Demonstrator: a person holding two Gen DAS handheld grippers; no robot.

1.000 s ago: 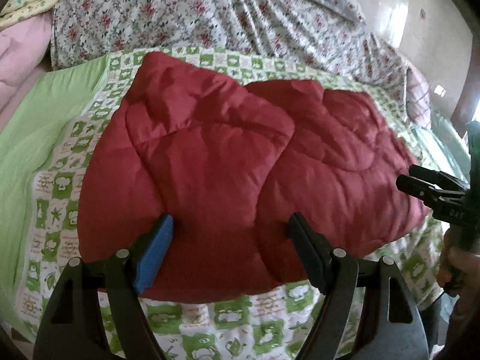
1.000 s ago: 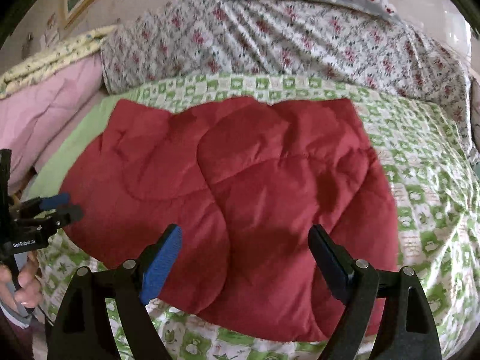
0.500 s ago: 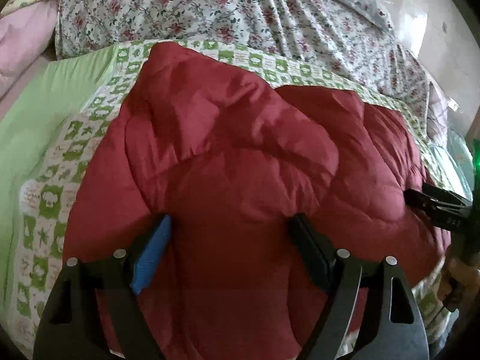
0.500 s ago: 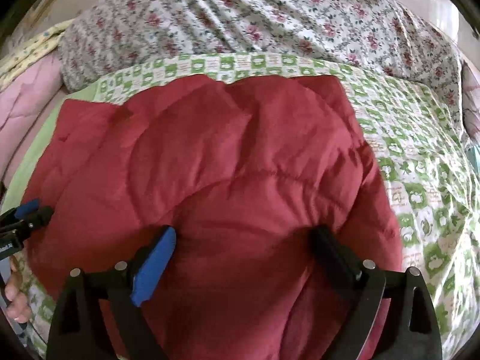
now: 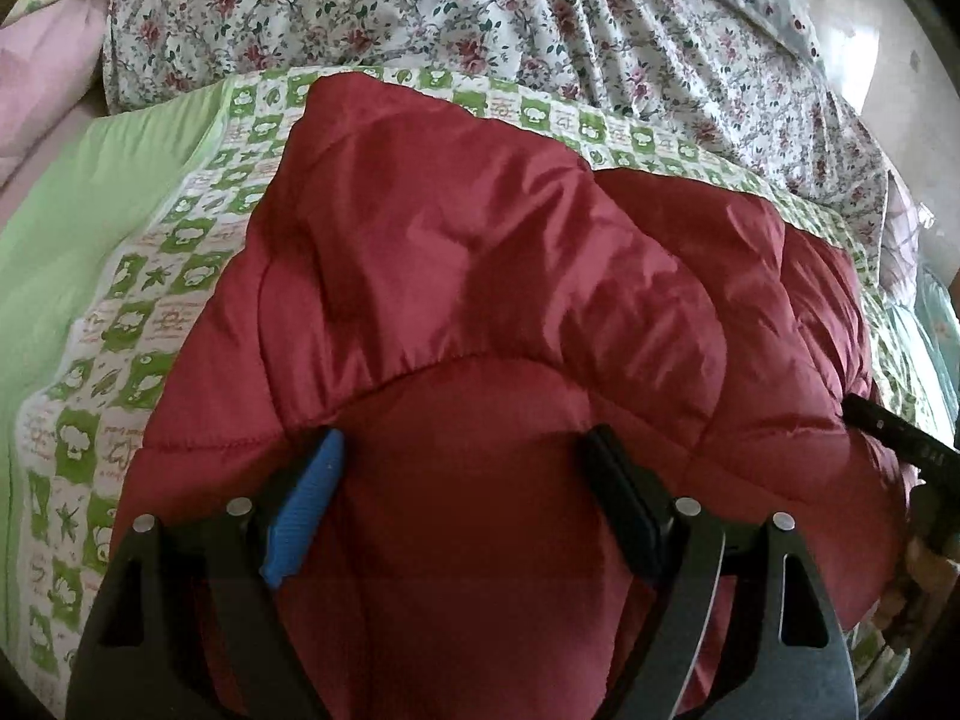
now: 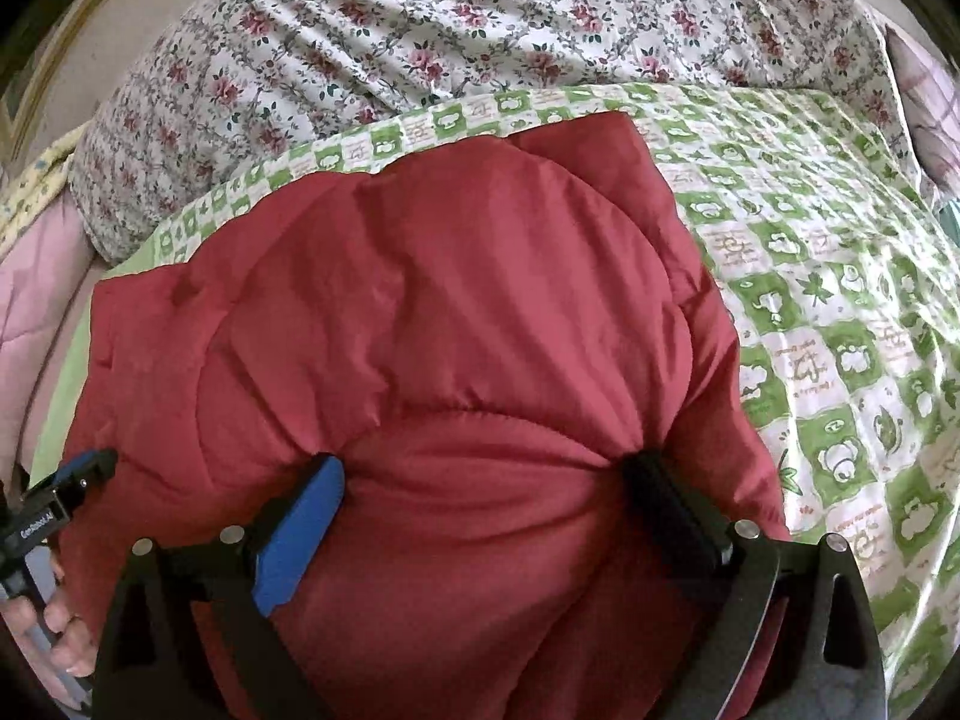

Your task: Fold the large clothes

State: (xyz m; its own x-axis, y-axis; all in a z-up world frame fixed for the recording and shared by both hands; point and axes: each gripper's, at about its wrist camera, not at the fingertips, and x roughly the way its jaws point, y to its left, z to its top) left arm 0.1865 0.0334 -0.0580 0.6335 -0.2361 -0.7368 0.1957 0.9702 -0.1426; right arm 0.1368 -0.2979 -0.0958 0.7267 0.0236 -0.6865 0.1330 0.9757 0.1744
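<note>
A dark red padded jacket (image 5: 480, 276) lies partly folded on a green-and-white checked bedspread (image 5: 150, 276); it also fills the right wrist view (image 6: 456, 324). My left gripper (image 5: 465, 444) is open, its fingers pressed into the jacket's near edge on the left half. My right gripper (image 6: 489, 468) is open too, its fingers pushed into the near edge on the right half. Puffy red cloth bulges between both pairs of fingers. Each gripper shows at the side of the other's view, the right one (image 5: 894, 432) and the left one (image 6: 66, 492).
A floral quilt (image 5: 540, 18) is heaped behind the jacket. A plain green sheet (image 5: 78, 192) and pink bedding (image 5: 42, 60) lie at the left. The checked bedspread (image 6: 840, 300) stretches out to the right of the jacket.
Both grippers have moved forward and down from above the bedspread's front edge onto the jacket's near edge. Their open fingers now dig into the red cloth.
</note>
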